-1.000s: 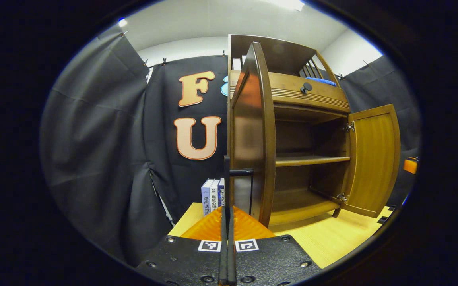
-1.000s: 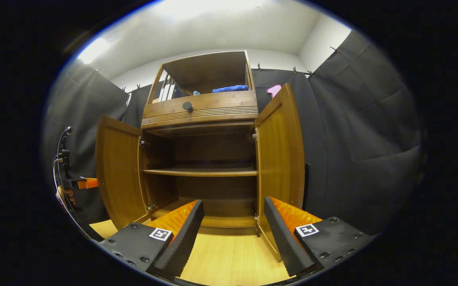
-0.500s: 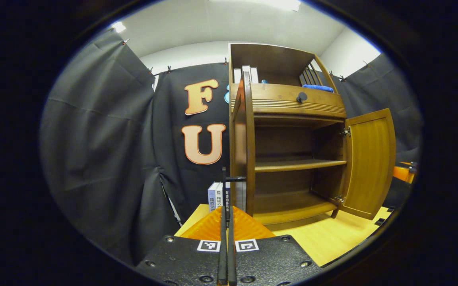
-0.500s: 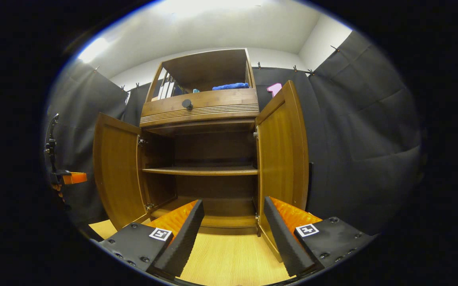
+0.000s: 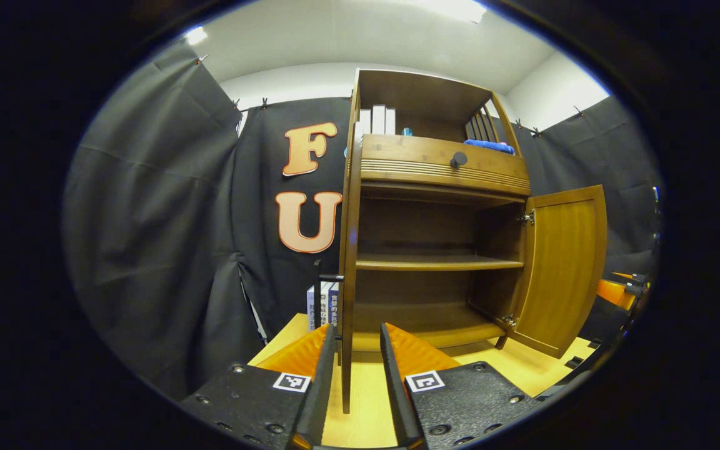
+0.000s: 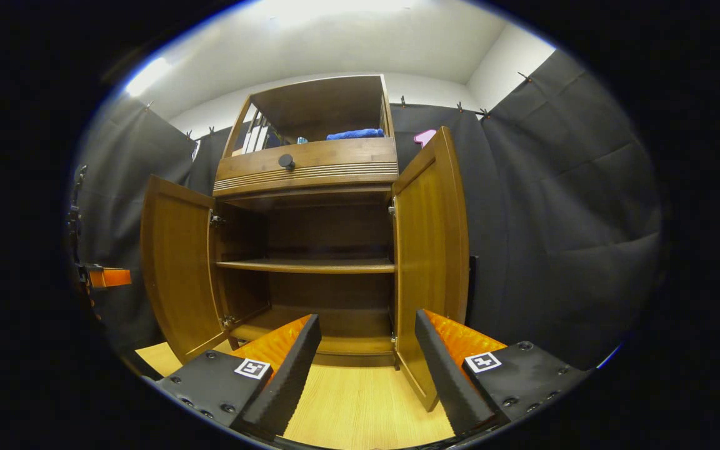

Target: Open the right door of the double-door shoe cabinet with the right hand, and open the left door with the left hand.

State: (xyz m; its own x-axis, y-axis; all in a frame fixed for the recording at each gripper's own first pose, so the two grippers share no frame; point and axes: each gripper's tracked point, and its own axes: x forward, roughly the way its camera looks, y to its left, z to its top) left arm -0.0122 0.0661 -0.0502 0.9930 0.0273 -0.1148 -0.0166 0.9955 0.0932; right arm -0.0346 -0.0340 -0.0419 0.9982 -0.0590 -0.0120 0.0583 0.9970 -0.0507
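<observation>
The wooden shoe cabinet (image 6: 307, 172) stands with both doors swung out and its inner shelf (image 6: 307, 266) bare. In the right gripper view the right door (image 6: 429, 250) is just beyond my open right gripper (image 6: 367, 320), and the left door (image 6: 175, 269) hangs wide at the left. In the left gripper view the left door (image 5: 347, 262) is seen edge-on, with its dark bar handle (image 5: 327, 277) on the outer side. My left gripper (image 5: 355, 337) is open, and the door's lower edge stands between its fingers without being pressed. The right door (image 5: 563, 269) shows there too.
A drawer with a round black knob (image 5: 458, 160) sits above the doors. The top shelf holds books (image 5: 377, 120) and a blue cloth (image 5: 488, 145). More books (image 5: 319, 306) stand left of the cabinet. The light wooden floor (image 6: 360, 406) lies in front.
My left gripper was shut at the left door's handle and has opened, letting it go. Its view has swung so the door is edge-on. The right gripper has barely moved.
</observation>
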